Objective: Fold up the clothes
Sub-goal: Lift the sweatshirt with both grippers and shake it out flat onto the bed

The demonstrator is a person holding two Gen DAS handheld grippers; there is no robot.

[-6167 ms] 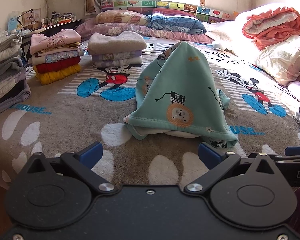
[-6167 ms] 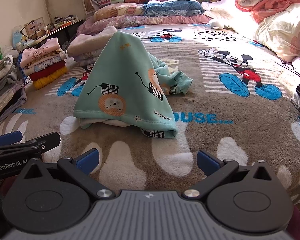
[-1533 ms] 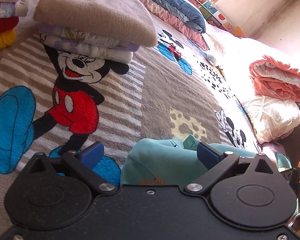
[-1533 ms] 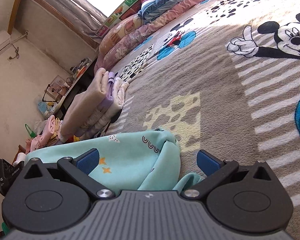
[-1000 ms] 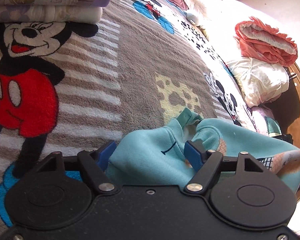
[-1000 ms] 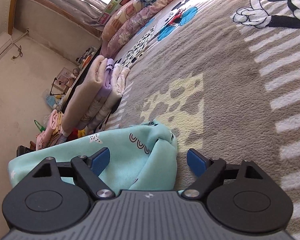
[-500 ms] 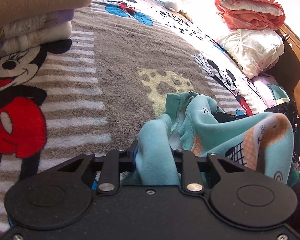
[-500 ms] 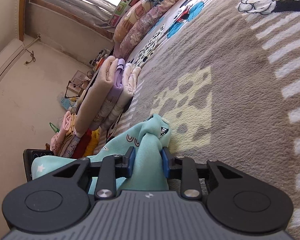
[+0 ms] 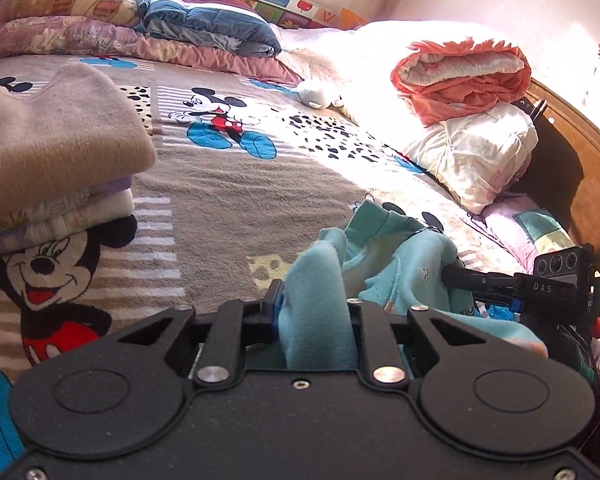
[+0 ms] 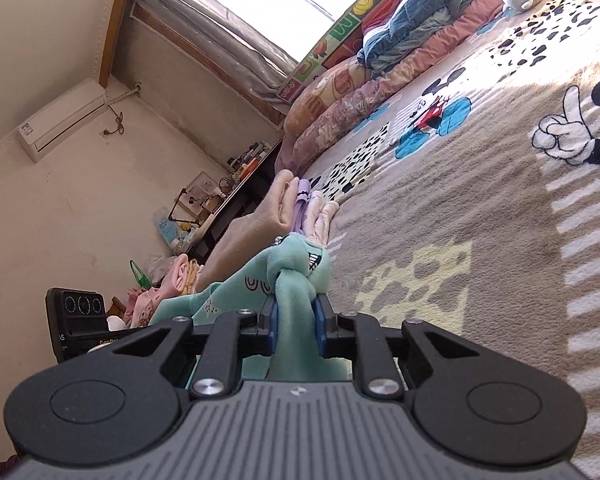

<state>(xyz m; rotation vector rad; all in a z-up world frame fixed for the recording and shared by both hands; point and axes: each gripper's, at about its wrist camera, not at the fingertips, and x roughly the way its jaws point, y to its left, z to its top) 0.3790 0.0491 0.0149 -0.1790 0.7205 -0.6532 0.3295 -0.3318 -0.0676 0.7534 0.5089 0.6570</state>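
Two wrist views over a bed covered by a cartoon-mouse blanket. The task garment is one teal printed top, soft fleece-like cloth with small dark motifs and an orange patch, bunched and raised off the blanket at 6 o'clock in both views. The left hand-held gripper is closed, pinching a thick fold of the top between its blue pads. The right hand-held gripper is likewise closed on a knotted bunch of the same top. One folded stack with a beige piece uppermost lies at 9 o'clock in the left view. One rolled orange-and-white quilt sits at 2 o'clock, on a cream bundle.
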